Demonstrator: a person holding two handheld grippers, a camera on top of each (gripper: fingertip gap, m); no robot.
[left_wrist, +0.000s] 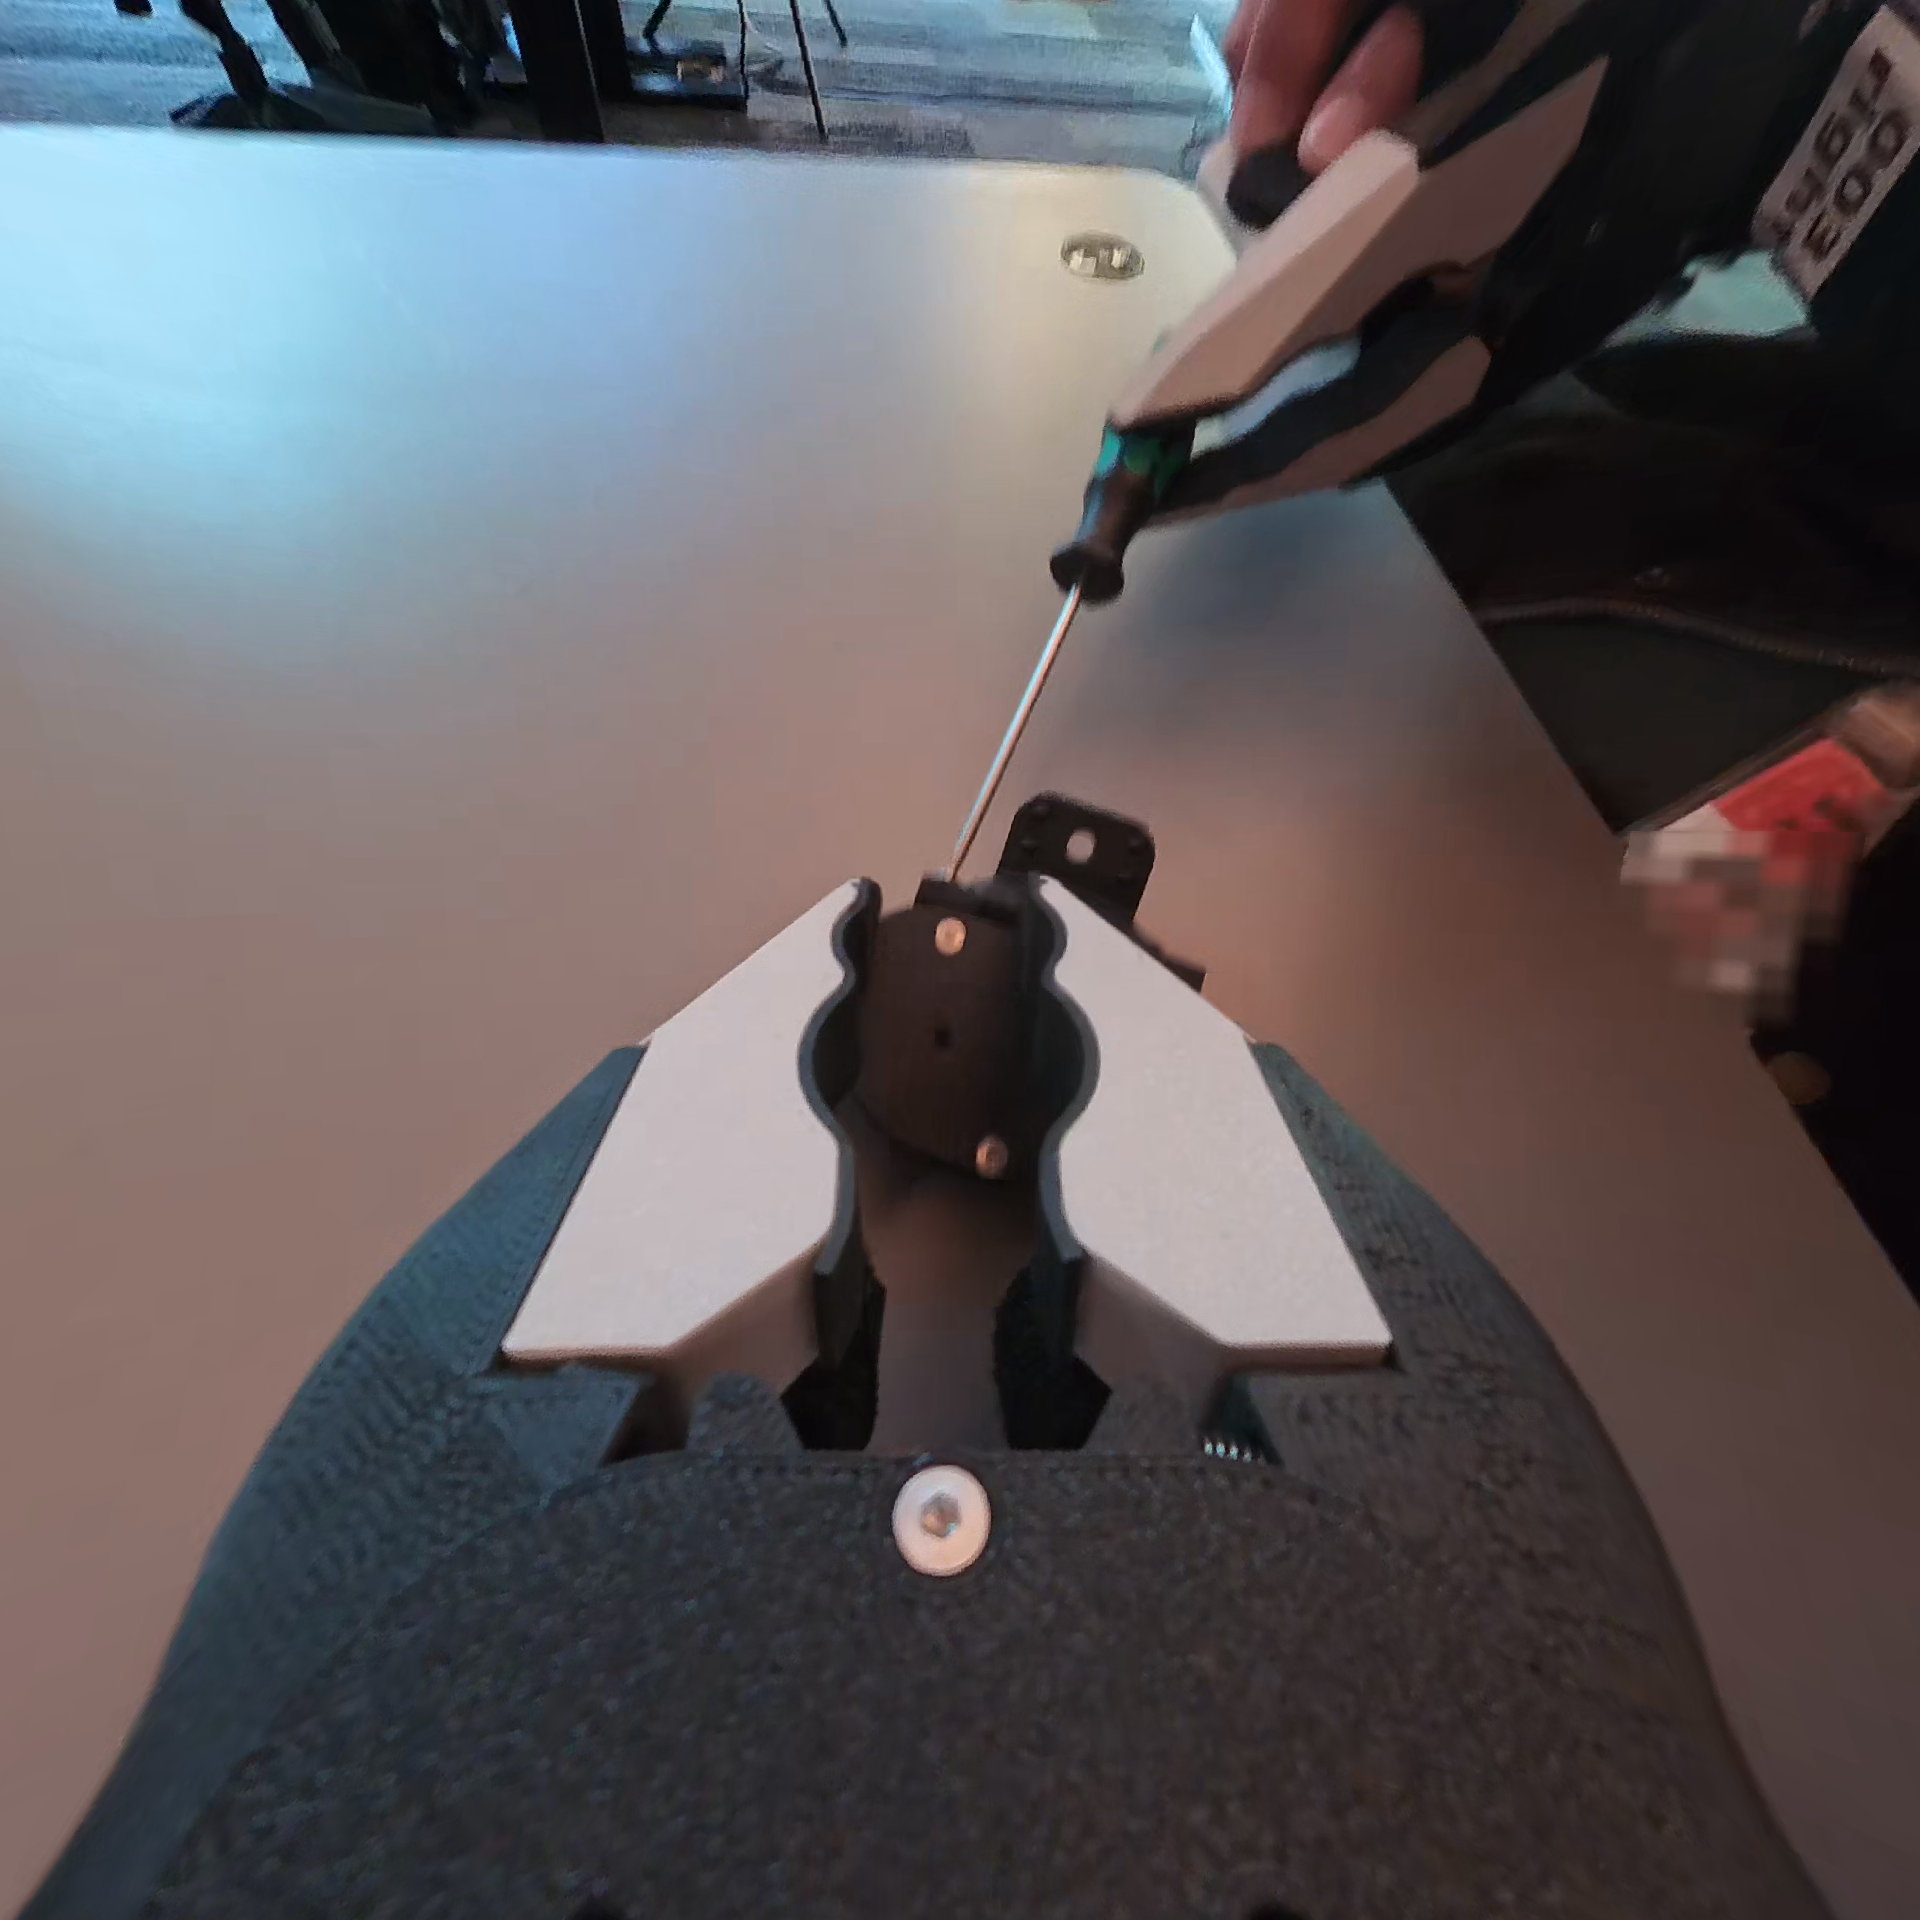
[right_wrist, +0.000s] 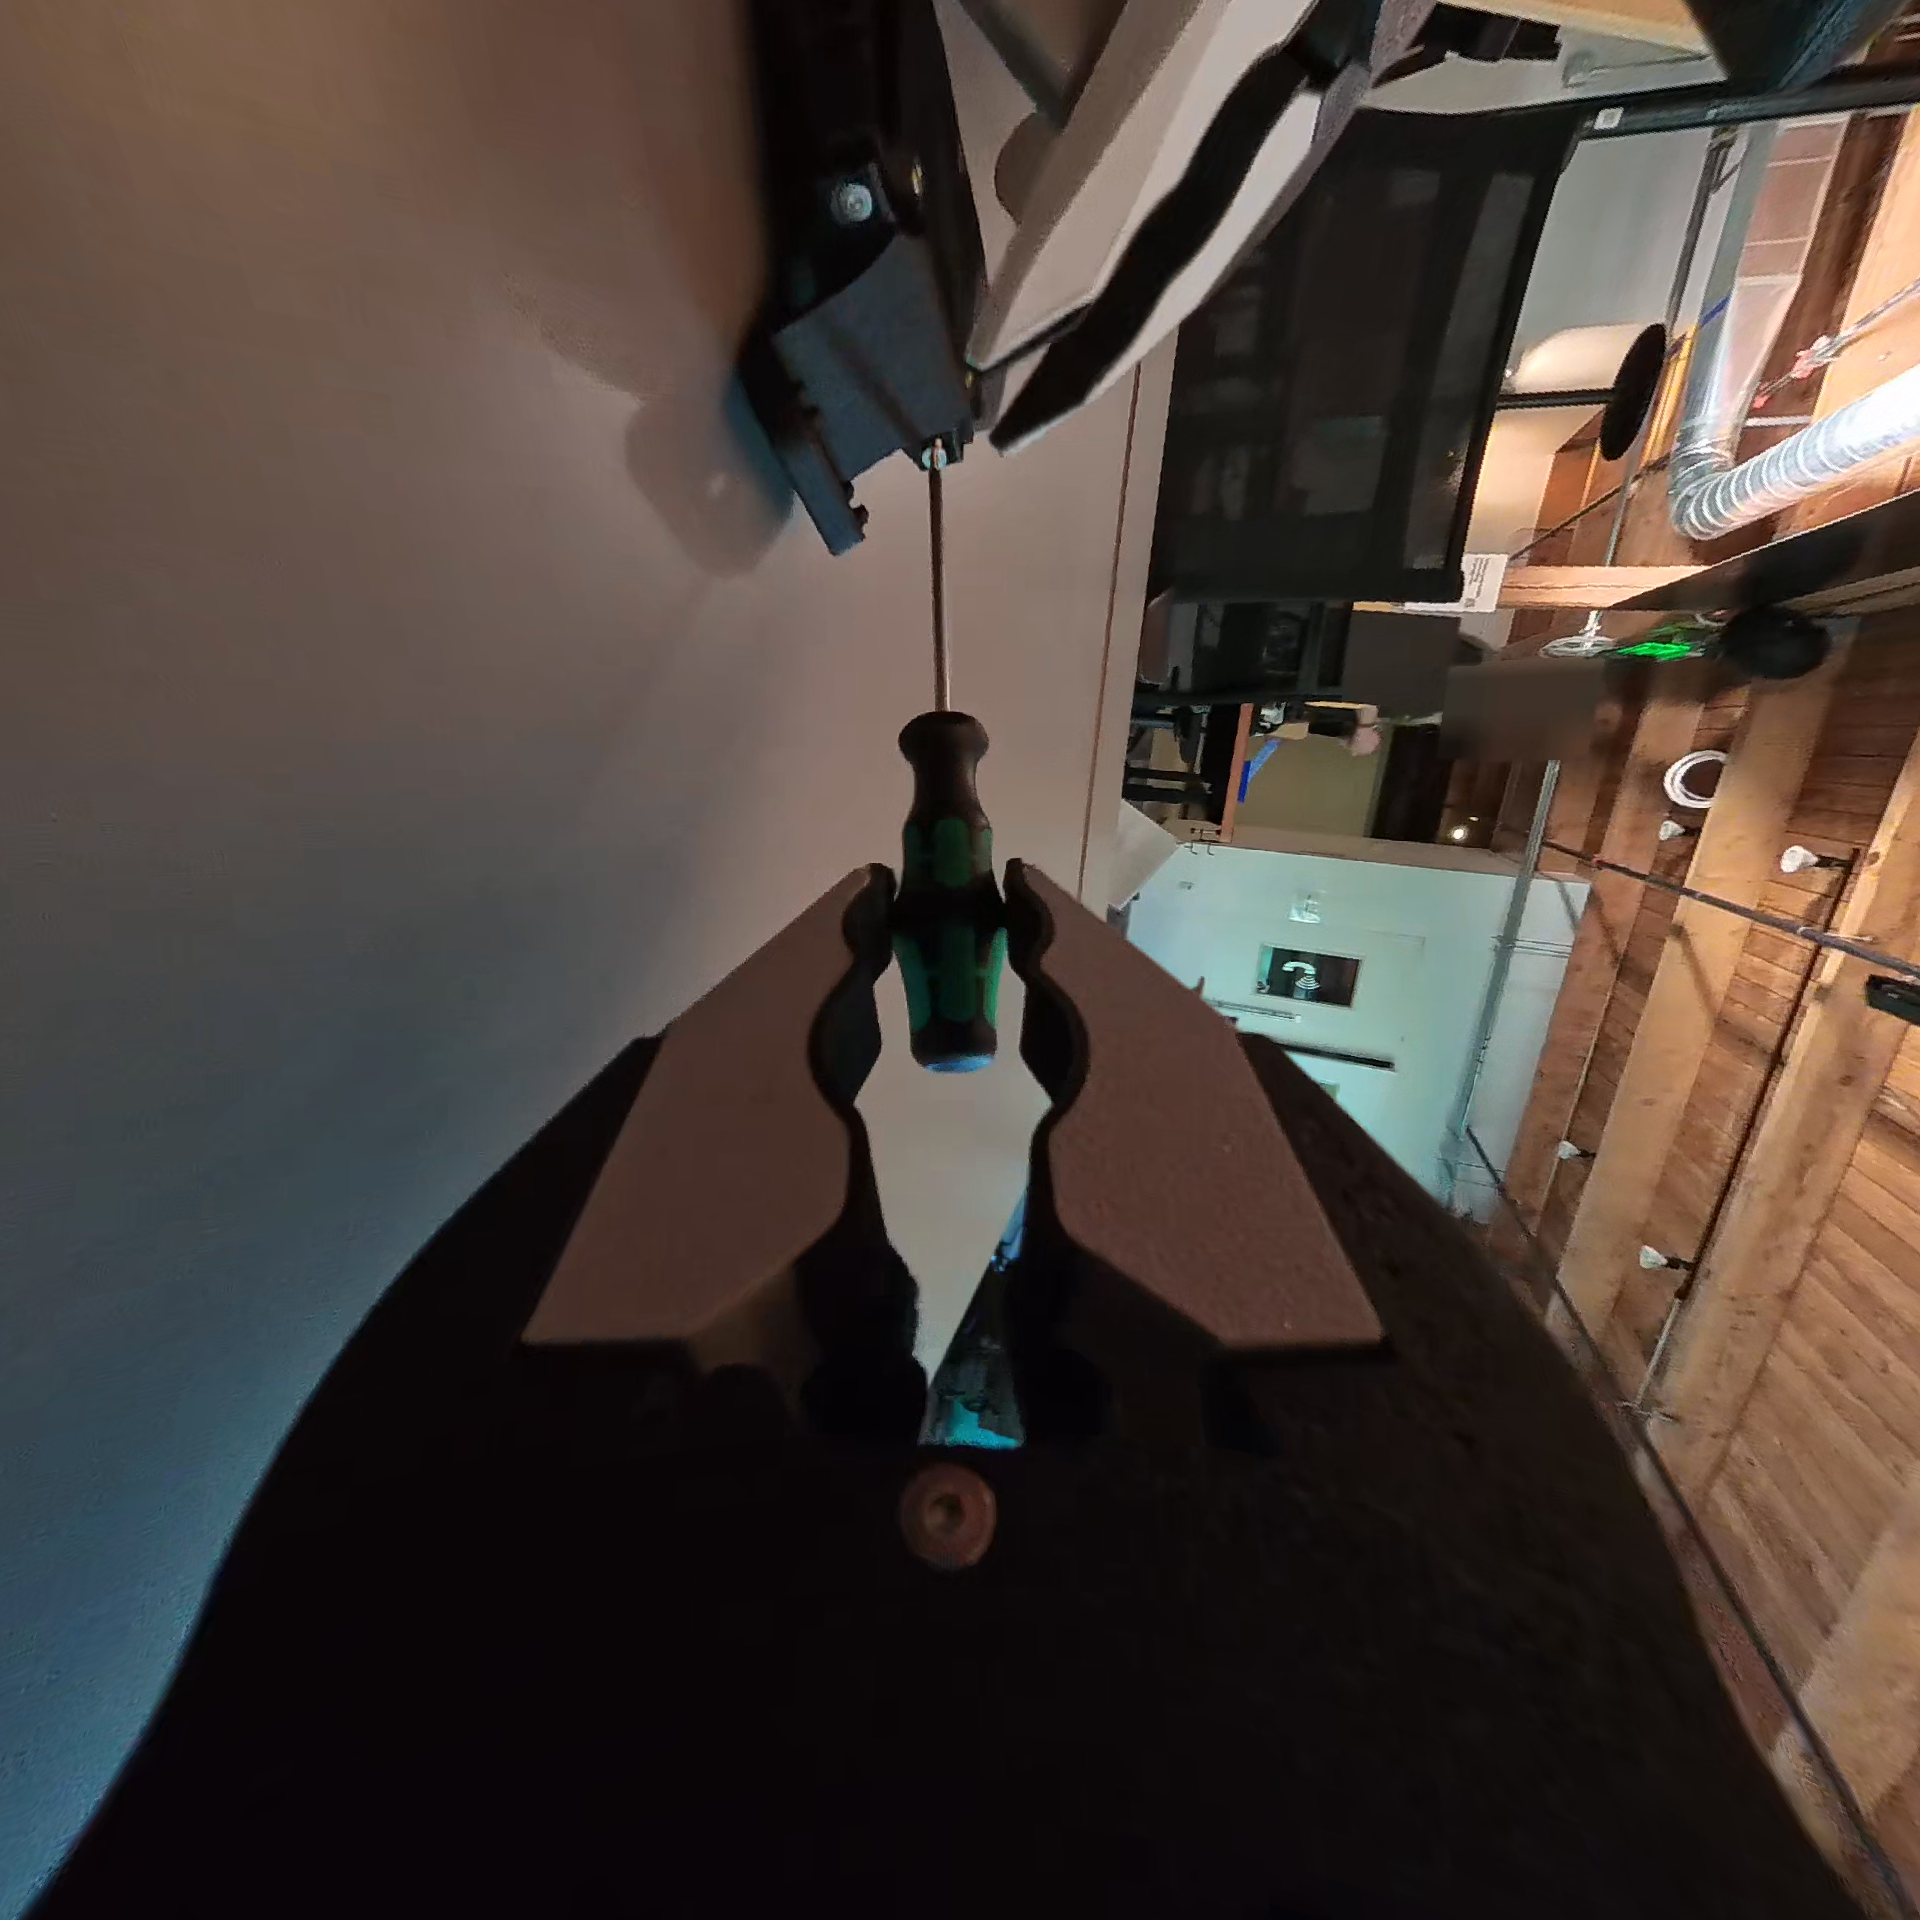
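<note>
My left gripper (left_wrist: 951, 904) is shut on a black plastic part (left_wrist: 940, 1049) with two small silver screws on its round face and a bracket with a hole at its far end. It holds the part just above the grey table (left_wrist: 468, 623). My right gripper (right_wrist: 948, 883) is shut on a green and black screwdriver (right_wrist: 943, 904). In the left wrist view the right gripper (left_wrist: 1153, 447) comes in from the upper right and the screwdriver (left_wrist: 1101, 520) has its tip on a screw at the part's far top edge. The part also shows in the right wrist view (right_wrist: 862, 343).
The table's far edge (left_wrist: 727, 156) has dark stands and floor behind it. A round metal grommet (left_wrist: 1101, 255) sits in the table near the far right corner. A person's dark sleeve (left_wrist: 1662, 582) and a red and white object (left_wrist: 1787, 821) are at the right edge. Left tips to right tips: about 11 cm.
</note>
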